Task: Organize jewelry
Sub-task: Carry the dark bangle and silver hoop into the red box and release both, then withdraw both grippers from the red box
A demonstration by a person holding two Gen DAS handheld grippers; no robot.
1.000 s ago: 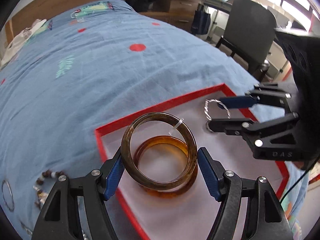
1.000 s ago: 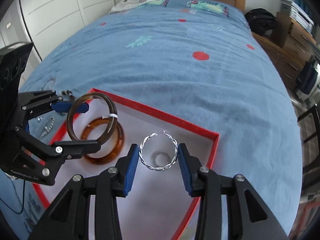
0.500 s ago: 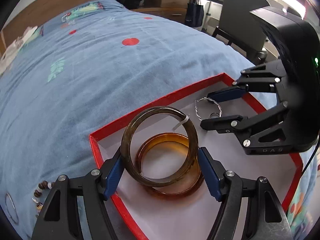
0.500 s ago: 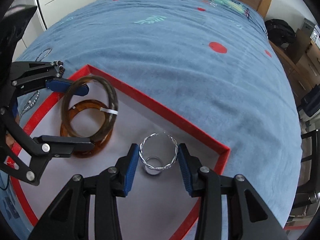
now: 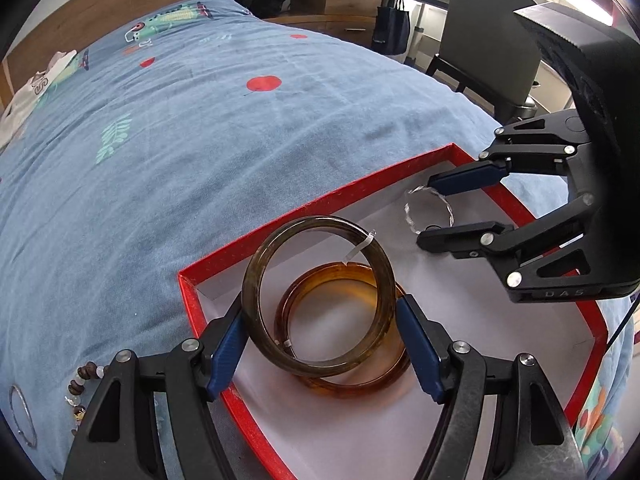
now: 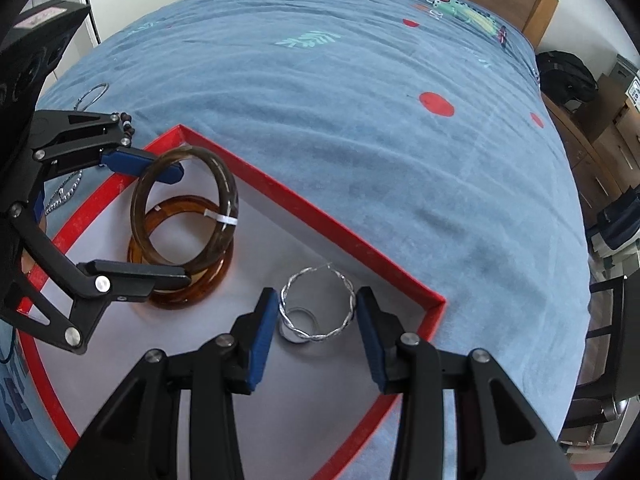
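A red-rimmed tray [image 5: 320, 205] with a white floor lies on the blue bed. My left gripper [image 5: 320, 332] is shut on a dark olive bangle [image 5: 256, 272], held upright over an amber bangle [image 5: 340, 390] that lies flat in the tray. The same bangles show in the right wrist view, olive [image 6: 224, 184] and amber [image 6: 176, 298]. My right gripper [image 6: 316, 320] is shut on a twisted silver hoop [image 6: 344, 284], just above a small silver ring [image 6: 294, 314] on the tray floor near the tray's corner [image 6: 436, 300].
A beaded bracelet [image 5: 82, 384] and a thin silver hoop [image 5: 20, 416] lie on the blanket left of the tray. A silver chain [image 6: 64, 196] and another hoop [image 6: 92, 94] lie there too. A chair [image 5: 488, 40] and drawers stand past the bed's edge.
Both grippers have moved lower and further into the tray with their pieces still held. The silver hoop now hangs close over the small ring.
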